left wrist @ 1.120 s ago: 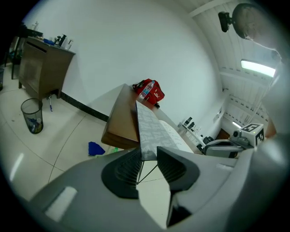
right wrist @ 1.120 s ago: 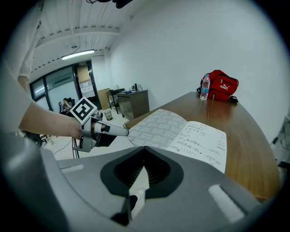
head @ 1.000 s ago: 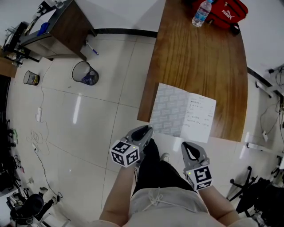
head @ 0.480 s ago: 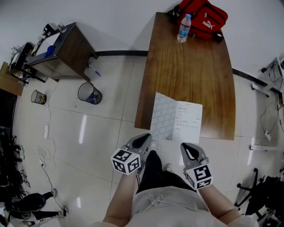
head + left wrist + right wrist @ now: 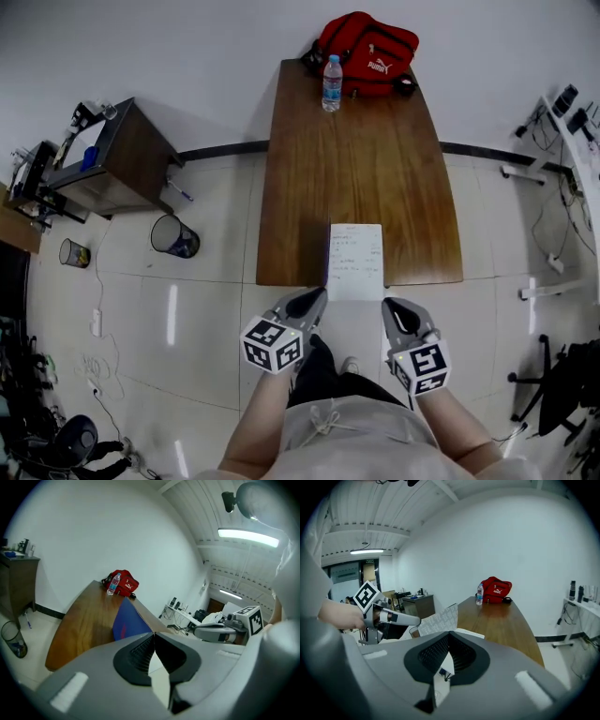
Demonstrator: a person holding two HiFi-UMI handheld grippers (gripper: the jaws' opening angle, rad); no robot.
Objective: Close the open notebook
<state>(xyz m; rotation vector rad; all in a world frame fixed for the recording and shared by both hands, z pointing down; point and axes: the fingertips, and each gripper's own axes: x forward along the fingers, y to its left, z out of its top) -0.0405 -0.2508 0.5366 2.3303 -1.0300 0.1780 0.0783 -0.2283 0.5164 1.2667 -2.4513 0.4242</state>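
The notebook lies at the near edge of the wooden table, its written white page facing up and hanging over the rim. Its left cover stands upright: blue outside in the left gripper view, patterned inside in the right gripper view. My left gripper is shut on the near corner of that cover. At the lower right corner, my right gripper has its jaws together, with the page's near edge between them.
A red bag and a water bottle stand at the table's far end. Left of the table on the tiled floor are a waste bin and a dark side desk. My legs are below the grippers.
The patterned left leaf, flat and open before, now stands upright, so only the written page shows from above. Both grippers have risen. The head view has shifted to take in the whole table.
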